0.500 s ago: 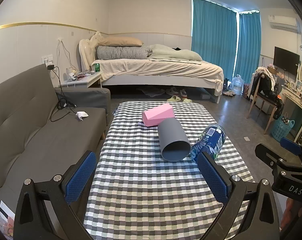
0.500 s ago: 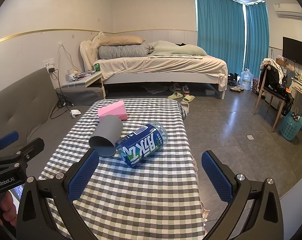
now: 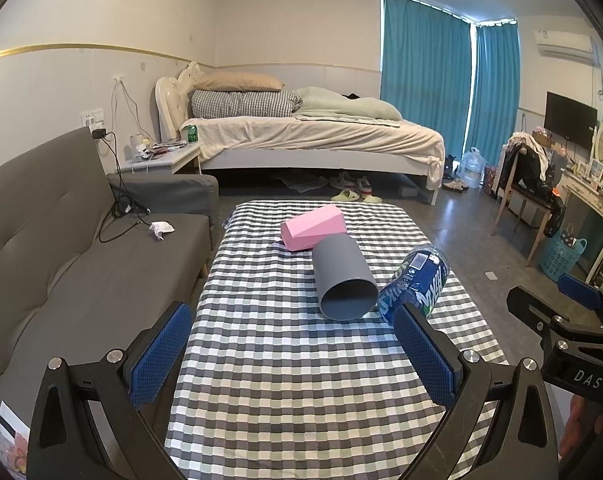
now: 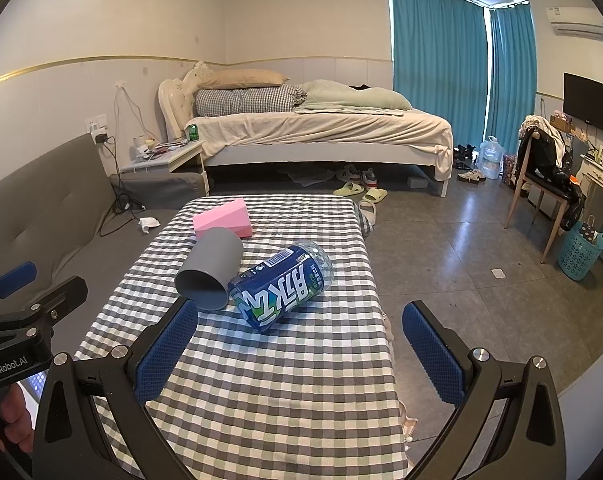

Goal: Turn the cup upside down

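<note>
A grey cup (image 3: 343,276) lies on its side on the checkered table (image 3: 293,380), its open mouth facing me. It also shows in the right wrist view (image 4: 211,270). My left gripper (image 3: 293,354) is open and empty, held above the near part of the table, short of the cup. My right gripper (image 4: 301,354) is open and empty, near the table's right edge, short of the cup and the bottle.
A blue-labelled bottle (image 4: 283,290) lies on its side touching the cup's right. A pink block (image 3: 314,227) lies just behind the cup. A grey sofa (image 3: 73,264) runs along the table's left. Open floor (image 4: 461,248) lies to the right.
</note>
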`<action>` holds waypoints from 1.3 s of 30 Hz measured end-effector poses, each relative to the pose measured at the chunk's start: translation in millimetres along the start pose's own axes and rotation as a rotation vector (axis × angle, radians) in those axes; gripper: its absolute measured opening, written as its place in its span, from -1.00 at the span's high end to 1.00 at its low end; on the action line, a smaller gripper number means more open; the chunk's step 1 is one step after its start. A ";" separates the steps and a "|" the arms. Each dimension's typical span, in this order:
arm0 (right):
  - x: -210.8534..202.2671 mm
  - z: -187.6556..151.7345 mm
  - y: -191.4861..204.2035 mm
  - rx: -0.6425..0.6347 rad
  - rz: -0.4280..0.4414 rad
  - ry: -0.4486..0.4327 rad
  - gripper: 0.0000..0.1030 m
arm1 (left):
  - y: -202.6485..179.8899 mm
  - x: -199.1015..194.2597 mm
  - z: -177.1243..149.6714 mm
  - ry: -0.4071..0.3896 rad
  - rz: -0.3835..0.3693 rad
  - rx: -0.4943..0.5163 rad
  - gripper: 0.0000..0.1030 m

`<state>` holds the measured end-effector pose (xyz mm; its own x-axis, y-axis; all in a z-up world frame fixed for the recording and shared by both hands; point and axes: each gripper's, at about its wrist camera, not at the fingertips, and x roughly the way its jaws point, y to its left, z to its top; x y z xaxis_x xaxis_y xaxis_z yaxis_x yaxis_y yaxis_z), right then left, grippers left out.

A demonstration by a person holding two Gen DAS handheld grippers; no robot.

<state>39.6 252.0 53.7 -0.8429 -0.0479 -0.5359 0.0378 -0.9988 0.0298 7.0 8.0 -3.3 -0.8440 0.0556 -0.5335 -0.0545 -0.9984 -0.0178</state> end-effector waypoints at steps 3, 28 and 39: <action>0.0 0.1 -0.1 -0.001 0.000 0.004 -1.00 | 0.0 -0.4 0.1 0.000 -0.001 -0.001 -1.00; 35.8 46.4 16.3 -0.074 0.068 0.047 -1.00 | 13.3 32.9 35.2 0.019 -0.036 0.005 -1.00; 112.7 124.9 19.2 -0.060 0.076 0.079 -1.00 | 32.1 138.8 106.1 0.066 -0.072 0.119 -1.00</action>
<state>-121.7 228.1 99.3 -0.7918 -0.1210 -0.5986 0.1339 -0.9907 0.0232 -168.6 -14.8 11.8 -0.7990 0.1222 -0.5888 -0.1802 -0.9828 0.0406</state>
